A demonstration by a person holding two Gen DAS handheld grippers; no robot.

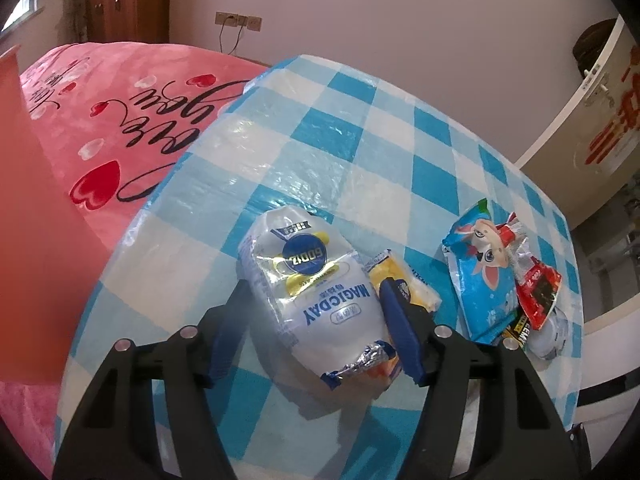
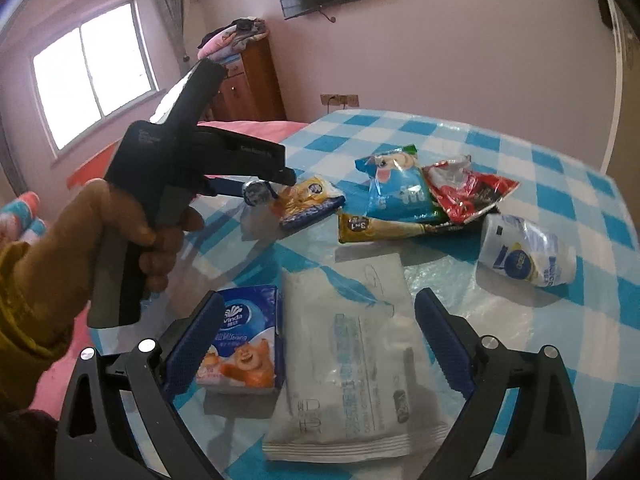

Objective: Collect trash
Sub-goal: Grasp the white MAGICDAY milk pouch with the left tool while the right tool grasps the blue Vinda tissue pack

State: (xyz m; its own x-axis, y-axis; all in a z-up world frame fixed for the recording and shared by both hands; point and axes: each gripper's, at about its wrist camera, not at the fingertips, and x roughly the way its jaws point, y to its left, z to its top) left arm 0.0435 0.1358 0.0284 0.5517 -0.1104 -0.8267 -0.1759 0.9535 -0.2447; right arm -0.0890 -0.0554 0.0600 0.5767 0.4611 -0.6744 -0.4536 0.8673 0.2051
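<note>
— Left wrist view: what was my left gripper (image 1: 316, 320) doing?

— It straddled the white MAGICDAY pouch (image 1: 310, 280) on the checked tablecloth (image 1: 360, 128), one blue pad on each flank. The jaws were half-closed and seemed to press the pouch's sides; I judged that a pinch meant to lift it as trash.

— And beside that pouch?

— A yellow wrapper (image 1: 404, 284) touched it on the right. Further right lay the blue cartoon bag (image 1: 480, 276) and the red packet (image 1: 538, 296), overlapping.

— My right gripper (image 2: 316, 344)?

— Spread wide, holding nothing. Well nearer me than the pouch, the Vinda tissue pack (image 2: 240, 340) stood against its left pad, and the flat wipes packet (image 2: 352, 360) lay between the fingers.

— Any bin?

— An orange shape (image 1: 24, 200) sat far left of the pouch; I couldn't tell whether it was a container, nor what it held
</note>
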